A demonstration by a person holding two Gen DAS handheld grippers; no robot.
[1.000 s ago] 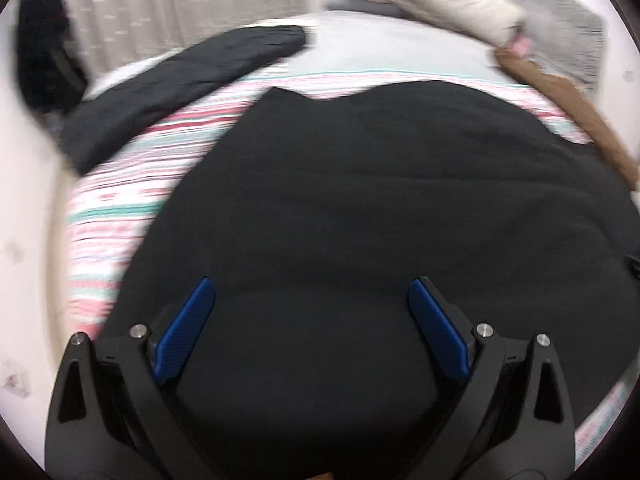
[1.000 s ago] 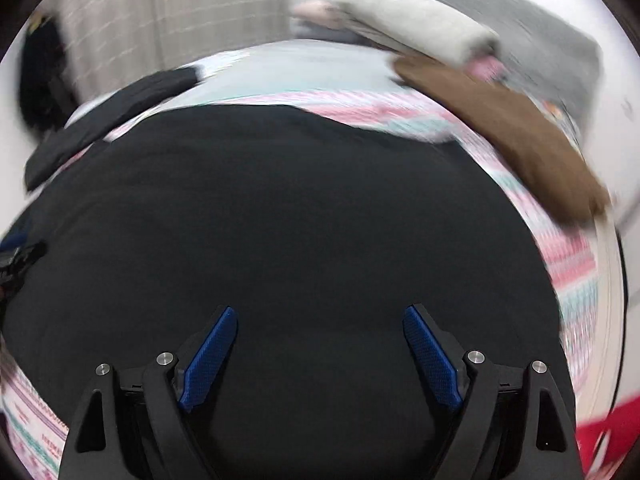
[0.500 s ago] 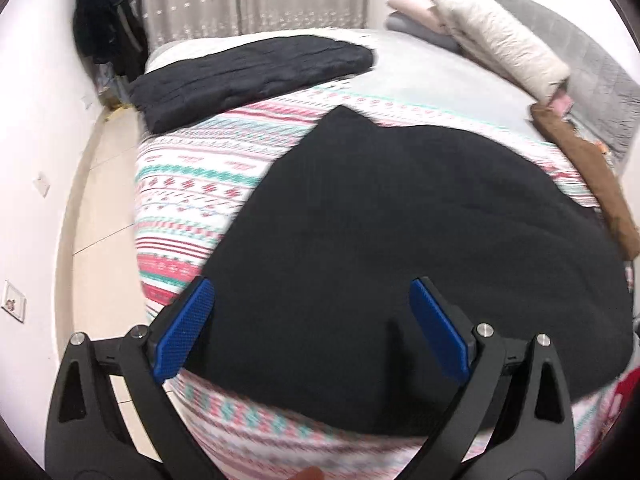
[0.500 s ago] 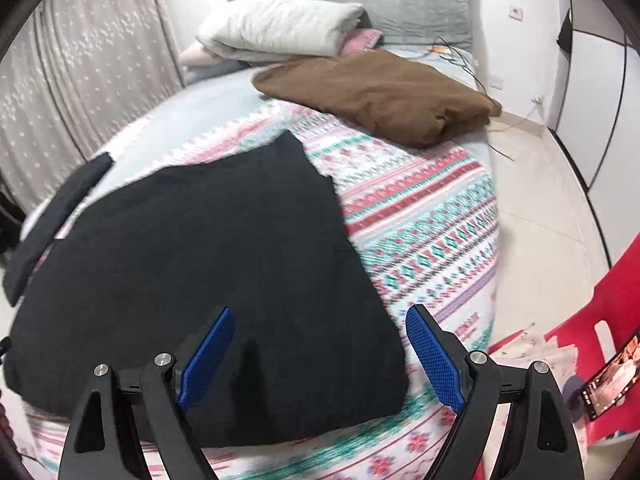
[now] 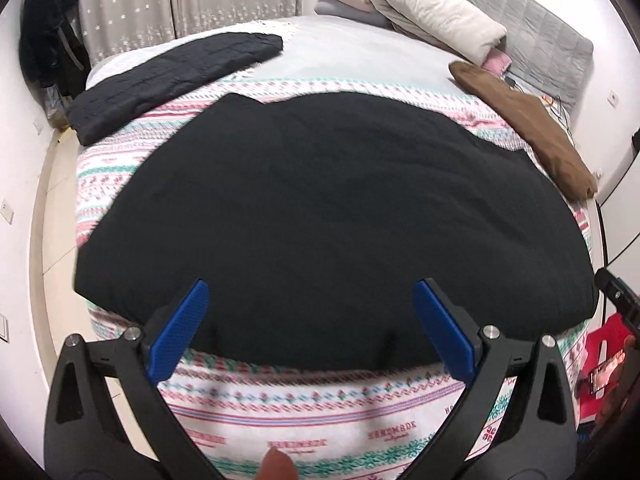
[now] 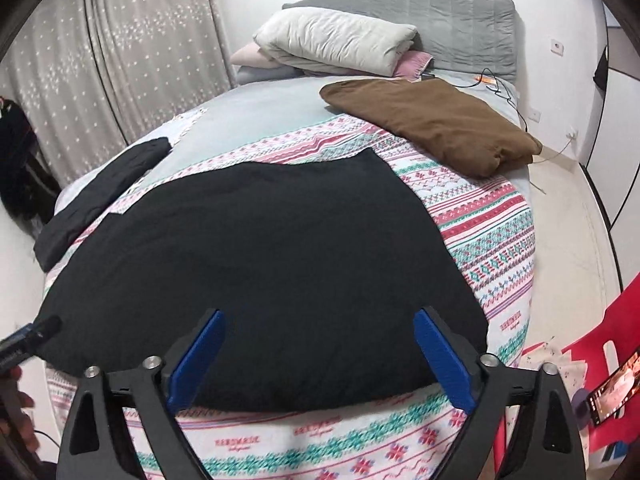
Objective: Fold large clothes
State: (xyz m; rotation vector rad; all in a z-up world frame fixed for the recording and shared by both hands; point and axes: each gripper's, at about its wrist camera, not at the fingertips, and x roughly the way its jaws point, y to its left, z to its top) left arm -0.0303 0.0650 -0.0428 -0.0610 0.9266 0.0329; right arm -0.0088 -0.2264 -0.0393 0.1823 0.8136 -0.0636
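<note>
A large black garment [image 5: 320, 208] lies spread flat on the patterned bedspread [image 5: 304, 412], its near edge close to the foot of the bed. It also shows in the right wrist view [image 6: 260, 256]. My left gripper [image 5: 314, 308] is open and empty, held above the near edge of the garment. My right gripper [image 6: 318, 338] is open and empty too, above the same near edge, further right. Neither gripper touches the cloth.
A folded dark garment [image 5: 168, 76] lies at the far left of the bed. A brown garment [image 6: 432, 124] lies at the far right. Pillows [image 6: 336, 40] and a grey headboard [image 6: 420, 4] are at the back. A red chair [image 6: 600, 364] stands at the right.
Both grippers have pulled back and up from close over the black garment. The whole garment and the foot of the bed are now in view.
</note>
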